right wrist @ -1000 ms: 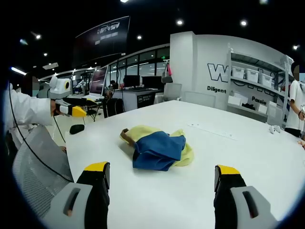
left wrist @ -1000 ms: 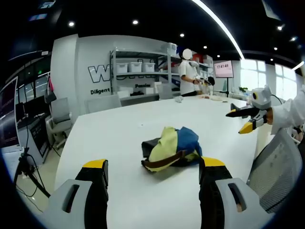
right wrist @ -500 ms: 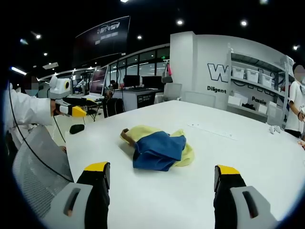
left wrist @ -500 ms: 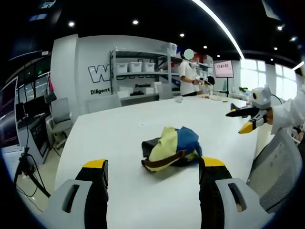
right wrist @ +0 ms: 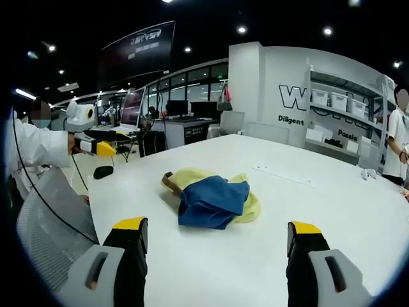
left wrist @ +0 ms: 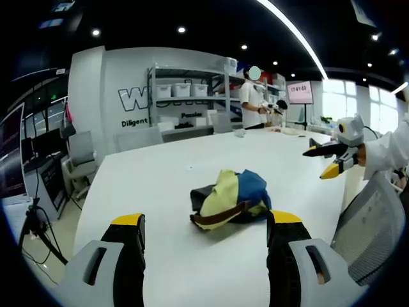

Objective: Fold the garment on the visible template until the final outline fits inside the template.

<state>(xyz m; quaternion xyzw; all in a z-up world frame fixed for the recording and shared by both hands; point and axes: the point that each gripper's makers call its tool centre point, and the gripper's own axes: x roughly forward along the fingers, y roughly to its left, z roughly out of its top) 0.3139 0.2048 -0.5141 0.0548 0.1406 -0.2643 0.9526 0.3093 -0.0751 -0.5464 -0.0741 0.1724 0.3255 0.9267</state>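
Crumpled, the garment [left wrist: 231, 197] hides its outline; both grippers' jaws are spread, holding nothing.

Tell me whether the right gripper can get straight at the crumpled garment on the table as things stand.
Probably yes. The right gripper is open, jaws wide apart, and the garment lies straight ahead between them on the white table, with only bare tabletop between. The left gripper is held off to the side, clear of the path.

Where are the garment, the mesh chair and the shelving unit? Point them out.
garment [right wrist: 213, 201]: right gripper view, on its blue top layer.
mesh chair [left wrist: 367, 224]: left gripper view, on the mesh backrest.
shelving unit [left wrist: 188, 91]: left gripper view, on a shelf with white bins.
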